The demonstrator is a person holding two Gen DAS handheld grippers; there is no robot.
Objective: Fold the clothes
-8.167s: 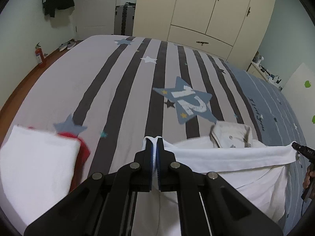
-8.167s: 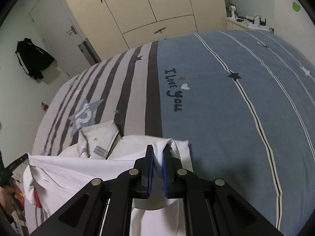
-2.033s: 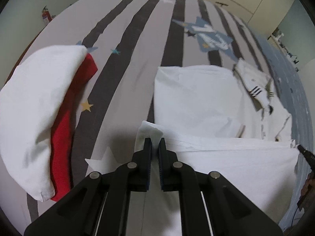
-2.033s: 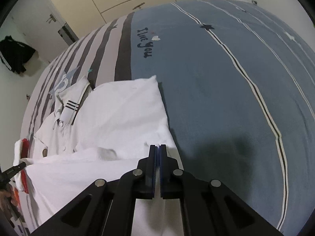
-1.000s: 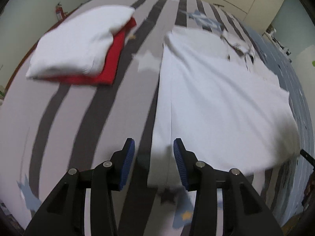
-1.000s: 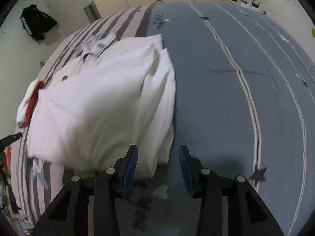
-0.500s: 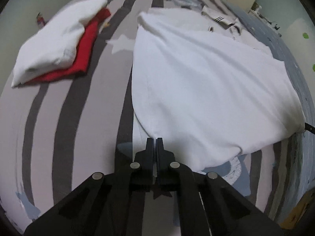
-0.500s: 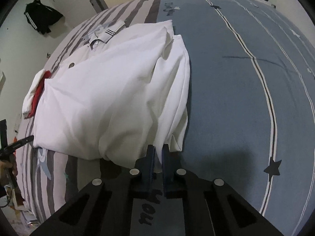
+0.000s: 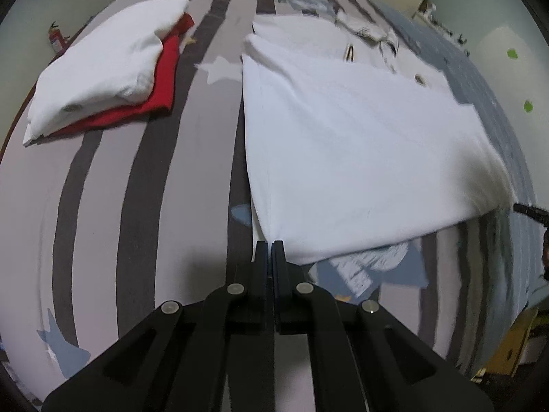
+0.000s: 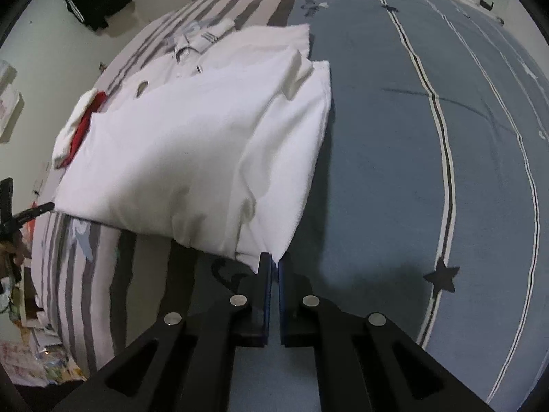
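Gripped the shirt (image 9: 343,144) by its two near corners, with left hand-held gripper (image 9: 268,243) and right hand-held gripper (image 10: 274,257) each squeezed to a slit on cloth. Had gaped wide and empty a second earlier. Found the shirt doubled flat on the bed (image 9: 103,206), collar (image 9: 374,32) at the far end. Judged one fold laid and a fresh hold taken for another. Passed over a folded pile (image 9: 103,68) farther left.

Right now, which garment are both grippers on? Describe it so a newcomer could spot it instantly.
On the striped bed, look right of the folded stack, a white garment over a red one. The white polo shirt lies alone, spread wide, black-striped collar at its far end, its near corners pinched by the left gripper and right gripper.
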